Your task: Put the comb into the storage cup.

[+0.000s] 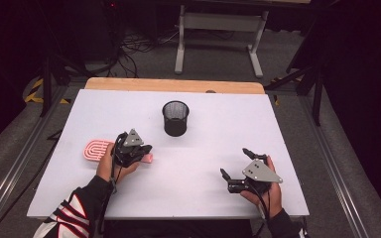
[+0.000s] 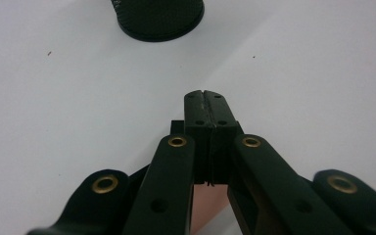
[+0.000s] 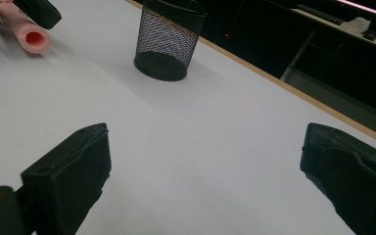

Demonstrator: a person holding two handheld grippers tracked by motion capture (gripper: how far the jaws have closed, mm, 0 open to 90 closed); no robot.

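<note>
Pink comb, or a flat pink brush of that kind, lies on the white table under the left claw, its ridged head sticking out behind the hand and its hollow round handle end poking out ahead of the tips. In the left gripper view the jaws are pressed together, pad to pad, with a sliver of pink showing beneath them. Whether they actually pinch the handle or sit closed just above it, I cannot tell. Low and level as it is, that claw looks placed to lift the comb by its handle.

Ahead of those tips, well apart, stands the black mesh cup, upright, mouth up. No contents are visible in it, and it is the likely place for the comb.

Off to the side, the right claw rests near the table's front edge, jaws spread wide around bare tabletop, probably waiting.
</note>
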